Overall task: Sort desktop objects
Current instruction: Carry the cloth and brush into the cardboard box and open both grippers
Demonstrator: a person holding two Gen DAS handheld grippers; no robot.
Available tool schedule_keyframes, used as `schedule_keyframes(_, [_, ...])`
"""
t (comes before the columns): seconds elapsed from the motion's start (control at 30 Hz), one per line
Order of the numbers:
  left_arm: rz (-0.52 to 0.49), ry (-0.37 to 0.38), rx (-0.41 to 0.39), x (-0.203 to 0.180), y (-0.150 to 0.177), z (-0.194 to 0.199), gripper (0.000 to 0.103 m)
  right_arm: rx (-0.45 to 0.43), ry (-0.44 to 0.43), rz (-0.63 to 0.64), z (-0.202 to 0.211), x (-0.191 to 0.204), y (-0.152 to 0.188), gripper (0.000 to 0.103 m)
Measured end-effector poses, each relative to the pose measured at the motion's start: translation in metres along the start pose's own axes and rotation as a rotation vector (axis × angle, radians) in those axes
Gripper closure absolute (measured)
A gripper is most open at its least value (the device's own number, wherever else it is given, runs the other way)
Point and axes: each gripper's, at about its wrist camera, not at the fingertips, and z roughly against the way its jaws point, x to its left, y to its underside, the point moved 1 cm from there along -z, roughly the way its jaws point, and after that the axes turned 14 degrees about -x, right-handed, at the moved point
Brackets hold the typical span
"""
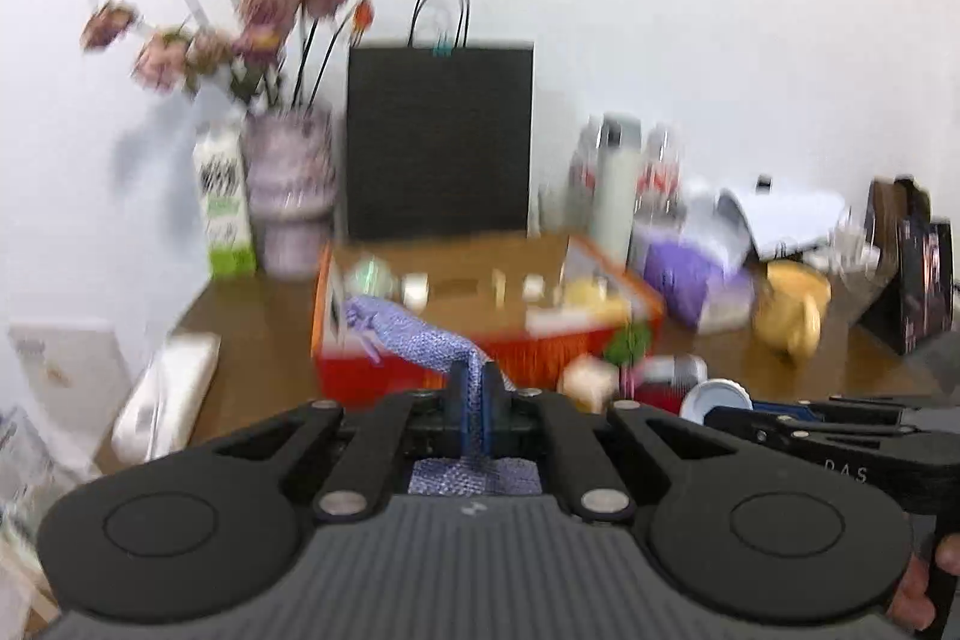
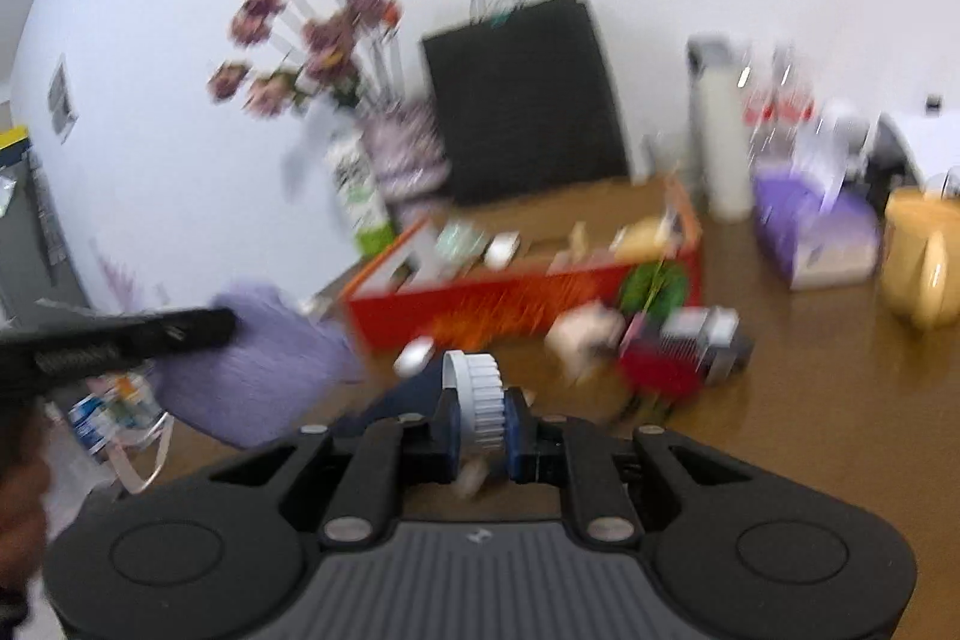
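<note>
**Both grippers loaded in front of the red box**

Your left gripper (image 1: 474,388) has its fingers pressed together on a fold of the lilac knitted cloth (image 1: 414,325), which hangs over the near wall of the red-orange open cardboard box (image 1: 528,352). Your right gripper (image 2: 483,415) pinches the ribbed white screw cap (image 2: 483,394) of a dark blue container, held above the brown wooden table (image 2: 840,400).

The cloth could, I think, catch on the box edge and pull the box or its small contents with it. The round cap gives little surface, so the container may turn or slip if you swing it fast. The two grippers are near each other and may collide.

The pictures are blurred. Only the letters "DAS" on the right gripper's body can be read; the print on the white-and-green carton (image 1: 225,208) cannot.
</note>
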Motion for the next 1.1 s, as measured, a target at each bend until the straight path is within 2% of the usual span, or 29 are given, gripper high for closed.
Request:
schedule_keyframes(0.07, [-0.026, 0.020, -0.006, 0.001, -0.023, -0.030, 0.098, -0.038, 0.021, 0.003, -0.016, -0.013, -0.023, 0.090])
schedule_keyframes(0.13, [-0.049, 0.018, 0.024, 0.001, -0.038, -0.073, 0.098, -0.065, 0.028, -0.013, -0.039, -0.026, -0.048, 0.090])
schedule_keyframes(0.23, [-0.063, 0.009, 0.084, 0.005, -0.042, -0.155, 0.098, -0.056, 0.035, -0.046, -0.096, -0.049, -0.084, 0.089])
schedule_keyframes(0.33, [-0.084, -0.033, 0.181, 0.013, -0.026, -0.237, 0.098, 0.048, 0.067, -0.077, -0.177, -0.075, -0.107, 0.089])
schedule_keyframes(0.4, [-0.072, -0.037, 0.238, 0.022, -0.013, -0.282, 0.098, 0.136, 0.096, -0.050, -0.235, -0.086, -0.112, 0.089])
schedule_keyframes(0.47, [-0.097, -0.008, 0.290, 0.028, 0.001, -0.317, 0.097, 0.224, 0.114, -0.041, -0.284, -0.092, -0.110, 0.089])
schedule_keyframes(0.53, [-0.109, -0.047, 0.362, 0.035, 0.018, -0.341, 0.091, 0.316, 0.126, -0.064, -0.328, -0.097, -0.099, 0.089])
schedule_keyframes(0.57, [-0.111, -0.072, 0.385, 0.037, 0.023, -0.347, 0.082, 0.363, 0.131, -0.065, -0.348, -0.098, -0.093, 0.089])
schedule_keyframes(0.6, [-0.091, -0.094, 0.392, 0.041, 0.026, -0.347, 0.055, 0.393, 0.139, -0.066, -0.364, -0.099, -0.087, 0.088])
schedule_keyframes(0.63, [-0.062, -0.114, 0.390, 0.046, 0.026, -0.343, 0.041, 0.415, 0.159, -0.050, -0.377, -0.098, -0.082, 0.087])
schedule_keyframes(0.67, [-0.022, -0.143, 0.375, 0.051, 0.024, -0.333, 0.030, 0.432, 0.180, -0.034, -0.386, -0.097, -0.077, 0.079])
schedule_keyframes(0.73, [0.078, -0.170, 0.327, 0.055, 0.017, -0.301, 0.031, 0.434, 0.179, -0.030, -0.389, -0.093, -0.072, 0.071])
schedule_keyframes(0.8, [0.150, -0.153, 0.283, 0.054, 0.010, -0.267, 0.024, 0.393, 0.176, -0.036, -0.376, -0.088, -0.073, 0.066])
schedule_keyframes(0.87, [0.145, -0.207, 0.235, 0.044, 0.008, -0.234, 0.017, 0.348, 0.163, -0.031, -0.355, -0.079, -0.079, 0.063])
schedule_keyframes(0.93, [0.095, -0.250, 0.206, 0.029, 0.009, -0.204, 0.016, 0.300, 0.150, 0.018, -0.327, -0.065, -0.086, 0.057])
schedule_keyframes(1.03, [0.098, -0.230, 0.172, 0.017, 0.012, -0.159, 0.008, 0.232, 0.144, 0.101, -0.270, -0.048, -0.089, 0.042])
schedule_keyframes(1.1, [0.097, -0.206, 0.153, 0.014, 0.012, -0.132, 0.006, 0.189, 0.164, 0.126, -0.228, -0.038, -0.087, 0.039])
